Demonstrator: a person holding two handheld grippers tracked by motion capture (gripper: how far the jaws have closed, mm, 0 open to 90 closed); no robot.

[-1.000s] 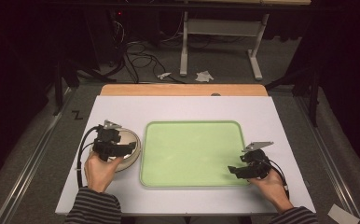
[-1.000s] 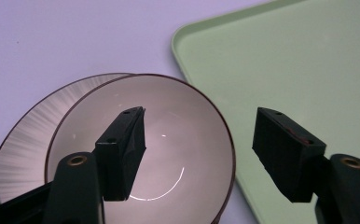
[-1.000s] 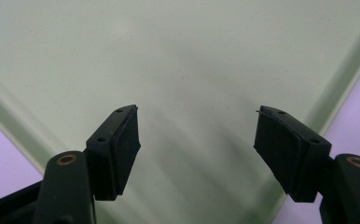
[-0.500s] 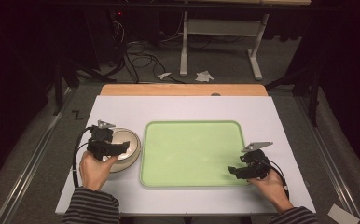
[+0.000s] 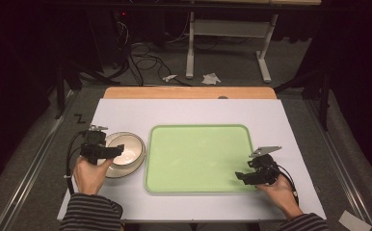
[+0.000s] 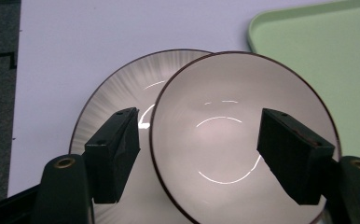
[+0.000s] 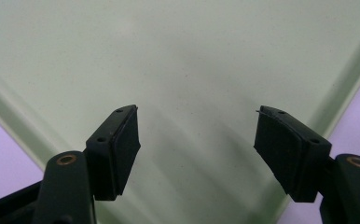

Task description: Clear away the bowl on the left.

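Observation:
A white bowl [image 6: 225, 149] with a dark rim sits off-centre on a ribbed white plate [image 6: 117, 88], left of the light green tray [image 5: 198, 154] on the table. My left gripper [image 6: 197, 116] is open, its jaws just opened wider. One jaw hangs over the plate outside the bowl's rim and the other over the bowl's inside; the pads press on nothing. In the high view the left gripper [image 5: 118, 150] points right across the bowl [image 5: 128, 153]. My right gripper [image 7: 197, 112] stands open and empty over the tray's near right corner [image 5: 242, 176].
The tray [image 7: 192, 56] holds nothing. A white mat [image 5: 189, 113] covers the table, with a wooden strip [image 5: 189, 93] along its far edge. Beyond it are floor cables and desk legs [image 5: 190, 53].
The left hand has drawn back to the left, uncovering more of the bowl. The right hand and the tray have stayed put.

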